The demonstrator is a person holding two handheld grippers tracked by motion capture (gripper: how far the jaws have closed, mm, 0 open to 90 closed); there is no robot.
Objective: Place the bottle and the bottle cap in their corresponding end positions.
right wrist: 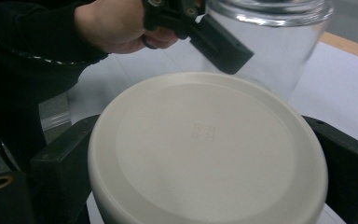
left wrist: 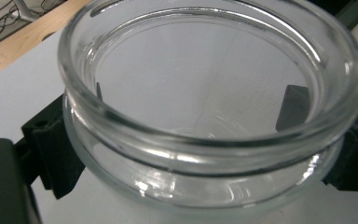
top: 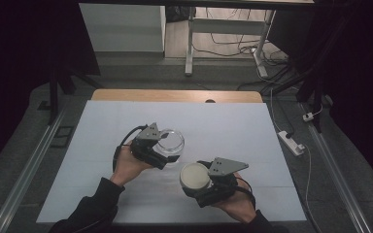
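Observation:
A clear glass jar stands open-mouthed near the middle of the white table cover. My left gripper is shut on it, one jaw on each side of its body below the thick rim. In the left gripper view, the left gripper has black fingertips showing through the glass. A round cream lid is held flat side up just right of the jar, with my right gripper shut on its edge. In the right gripper view the lid sits between the right gripper's jaws, the jar just beyond.
The table's wooden far edge shows past the cover. A white power strip and cables lie on the floor to the right. Desk legs stand farther back. A dark sleeve and hand hold the left gripper.

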